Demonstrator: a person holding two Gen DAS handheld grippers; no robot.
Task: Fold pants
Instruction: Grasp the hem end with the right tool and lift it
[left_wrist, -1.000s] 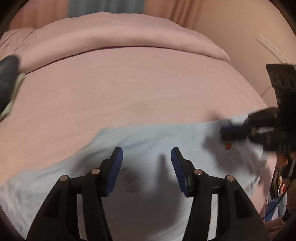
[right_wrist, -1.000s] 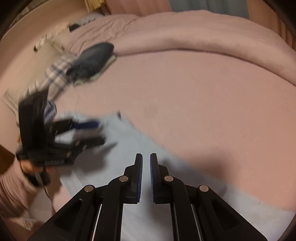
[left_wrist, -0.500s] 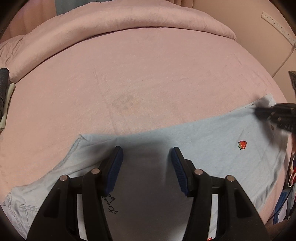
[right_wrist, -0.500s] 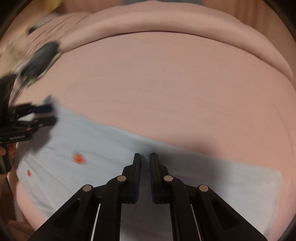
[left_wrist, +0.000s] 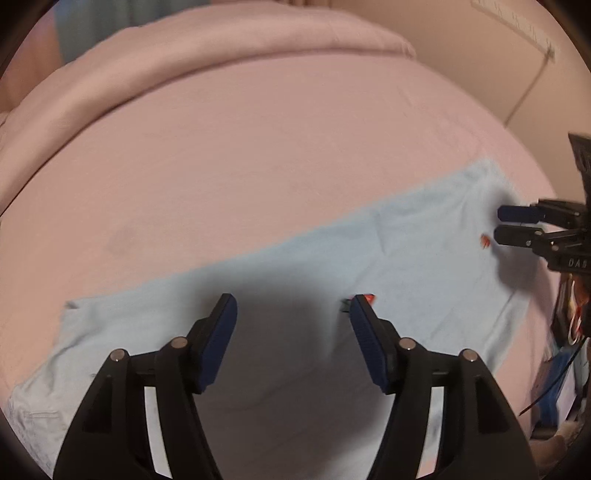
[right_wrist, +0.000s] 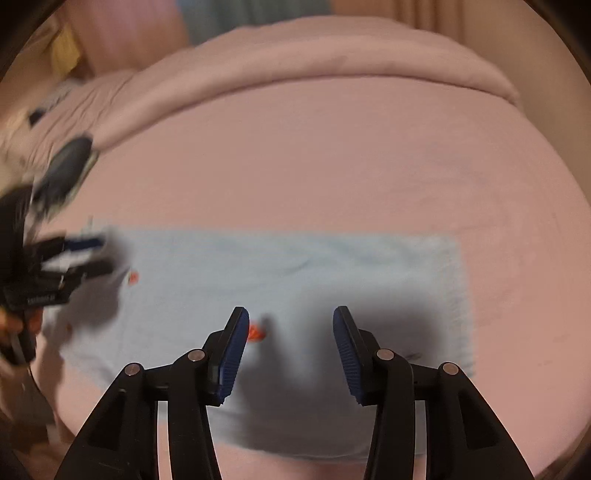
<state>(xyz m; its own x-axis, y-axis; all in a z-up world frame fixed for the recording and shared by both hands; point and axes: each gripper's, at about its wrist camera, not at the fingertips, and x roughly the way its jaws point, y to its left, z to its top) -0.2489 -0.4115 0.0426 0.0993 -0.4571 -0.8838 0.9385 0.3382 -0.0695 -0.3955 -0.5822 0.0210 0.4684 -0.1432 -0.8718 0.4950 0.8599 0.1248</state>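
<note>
Pink bed (left_wrist: 258, 166) spans both views. Lt-blue pants (right_wrist: 295, 273) lie flat on it, directly under both tongs. Left gripper (left_wrist: 293, 310): jaws spread, just opened wider, nothing between. Right gripper (right_wrist: 290, 325): jaws just opened, spread, empty; small red print (right_wrist: 255, 333) just beside its left pad.

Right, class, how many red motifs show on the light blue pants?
3 red motifs: one by the right gripper, one near the left gripper, a faint one at the pants' left edge. Others may be hidden.
</note>
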